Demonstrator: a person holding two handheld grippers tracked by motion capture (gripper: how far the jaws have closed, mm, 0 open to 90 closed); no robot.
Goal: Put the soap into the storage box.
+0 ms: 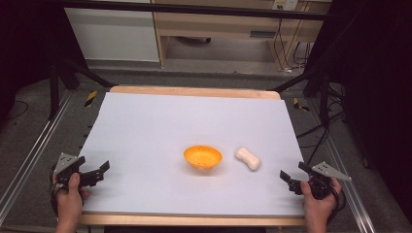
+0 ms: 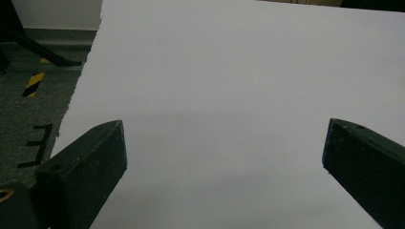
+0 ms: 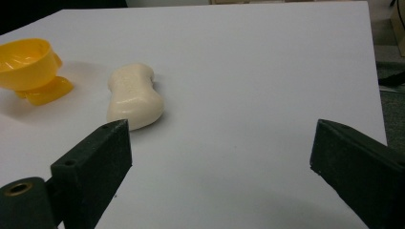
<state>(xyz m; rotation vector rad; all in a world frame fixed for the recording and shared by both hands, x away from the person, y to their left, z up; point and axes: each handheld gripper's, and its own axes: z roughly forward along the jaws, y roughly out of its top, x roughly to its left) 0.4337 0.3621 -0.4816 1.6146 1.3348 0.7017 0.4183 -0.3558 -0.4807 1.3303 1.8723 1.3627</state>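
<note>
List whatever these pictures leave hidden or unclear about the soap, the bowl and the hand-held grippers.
- Soap bar: embossed marks too faint to read in the right gripper view; underside hidden.
- Orange bowl: cut off by the left edge there; its base is hidden by the rim in the high view.
- Left hand-held gripper: partly covered by the hand.

The high view is looking down over the table (image 1: 145, 126); both gripper views are skimming it closely, sharing its white surface.

There is one orange bowl (image 1: 203, 157) on the worktop (image 1: 145, 136). There is one bar of soap (image 1: 248, 158) beside it. There are two claws, the left claw (image 1: 98, 173) and the right claw (image 1: 290, 176). Two hands hold them.
</note>
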